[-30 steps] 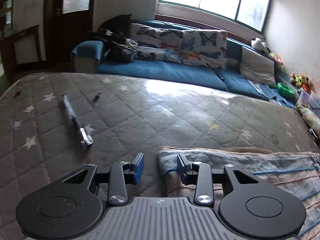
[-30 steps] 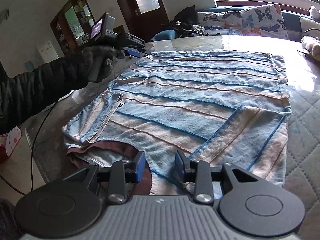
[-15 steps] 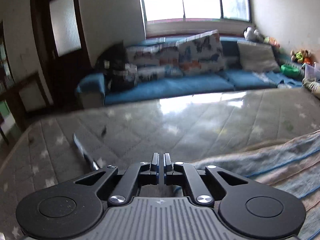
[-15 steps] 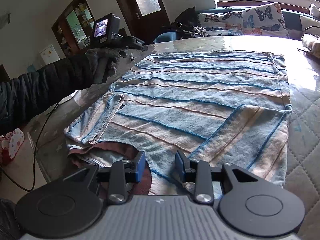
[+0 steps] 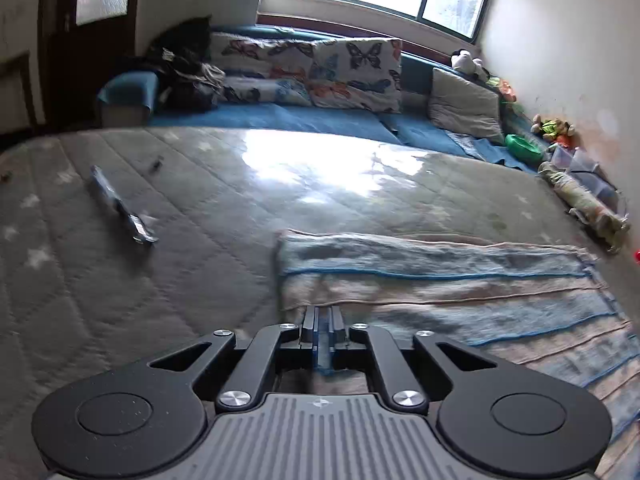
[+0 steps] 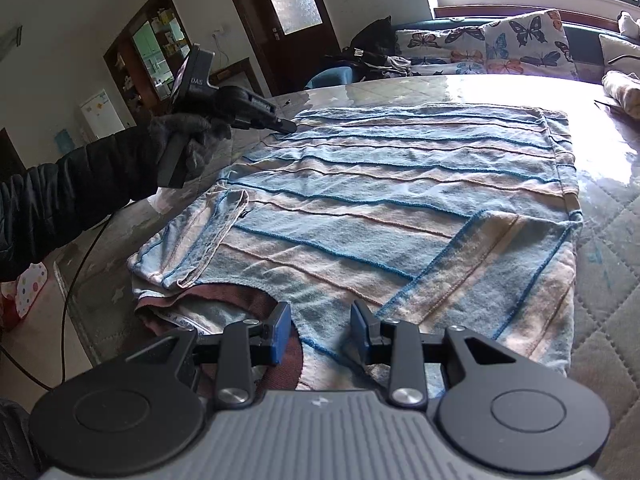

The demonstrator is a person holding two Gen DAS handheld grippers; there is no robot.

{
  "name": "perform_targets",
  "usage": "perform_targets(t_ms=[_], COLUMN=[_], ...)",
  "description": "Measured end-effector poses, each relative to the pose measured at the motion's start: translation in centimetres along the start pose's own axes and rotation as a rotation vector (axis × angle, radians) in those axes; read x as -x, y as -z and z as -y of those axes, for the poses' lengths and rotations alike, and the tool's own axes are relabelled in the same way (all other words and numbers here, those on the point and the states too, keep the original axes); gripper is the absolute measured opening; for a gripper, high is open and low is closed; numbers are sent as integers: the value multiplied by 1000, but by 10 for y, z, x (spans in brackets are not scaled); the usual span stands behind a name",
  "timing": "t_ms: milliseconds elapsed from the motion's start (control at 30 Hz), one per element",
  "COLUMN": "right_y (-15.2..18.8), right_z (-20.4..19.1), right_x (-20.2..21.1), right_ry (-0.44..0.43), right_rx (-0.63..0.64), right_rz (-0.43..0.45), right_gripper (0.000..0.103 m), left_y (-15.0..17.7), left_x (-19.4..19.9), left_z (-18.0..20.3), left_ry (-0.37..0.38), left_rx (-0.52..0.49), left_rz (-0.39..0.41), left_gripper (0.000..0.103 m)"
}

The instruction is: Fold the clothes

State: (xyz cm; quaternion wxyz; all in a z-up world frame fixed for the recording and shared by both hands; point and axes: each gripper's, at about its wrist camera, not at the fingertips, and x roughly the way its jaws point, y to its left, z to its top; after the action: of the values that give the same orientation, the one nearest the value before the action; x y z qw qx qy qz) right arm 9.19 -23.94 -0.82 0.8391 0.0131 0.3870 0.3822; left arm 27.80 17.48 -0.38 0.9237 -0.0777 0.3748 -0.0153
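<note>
Left wrist view: my left claw (image 5: 323, 328) has its jaws together, nothing seen between, tips over the striped sweater (image 5: 460, 300) near its far left corner on the quilted mat (image 5: 160, 280). Pen (image 5: 120, 206) well apart.

Right wrist view: "DAS" on the left unit's screen housing (image 6: 196, 80); gloved hand (image 6: 186, 148) grips it, pointing down. My right claw (image 6: 319, 330) is apart, hovering at the sweater's neck edge.

Pen (image 5: 120, 206) — motion-blurred

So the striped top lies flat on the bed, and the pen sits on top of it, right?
Not quite. The striped top does lie flat on the bed, but the pen lies on the bare quilt to its left, clear of the cloth. The left wrist view shows it.
</note>
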Motion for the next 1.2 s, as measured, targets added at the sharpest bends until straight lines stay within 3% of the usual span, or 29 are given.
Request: perform_targets(t_ms=[267,400,467,567,733,967,1200], right_y=[1,1,1,1,2,3,5], right_z=[0,-1,-1,-1,-3,-5,-8], right_x=[0,1,0,0,0,1,1], right_ry=[2,8,10,12,19,30,43], right_rx=[-2,1,0,5,14,17,19], right_rz=[5,5,5,6,7,15,24], right_gripper=[33,33,33,33,33,34,35], left_y=[6,6,11,23,35,64,85], left_x=[4,20,26,24,28,58,69], left_z=[-3,5,20,30,20,45,44], left_ry=[-90,-25,-2,-18,-83,-13,-105], left_rx=[-63,-45,-107,-180,-162,-272,-335], left_rz=[20,54,50,27,5,9,20], left_gripper=[10,10,10,10,10,10,11])
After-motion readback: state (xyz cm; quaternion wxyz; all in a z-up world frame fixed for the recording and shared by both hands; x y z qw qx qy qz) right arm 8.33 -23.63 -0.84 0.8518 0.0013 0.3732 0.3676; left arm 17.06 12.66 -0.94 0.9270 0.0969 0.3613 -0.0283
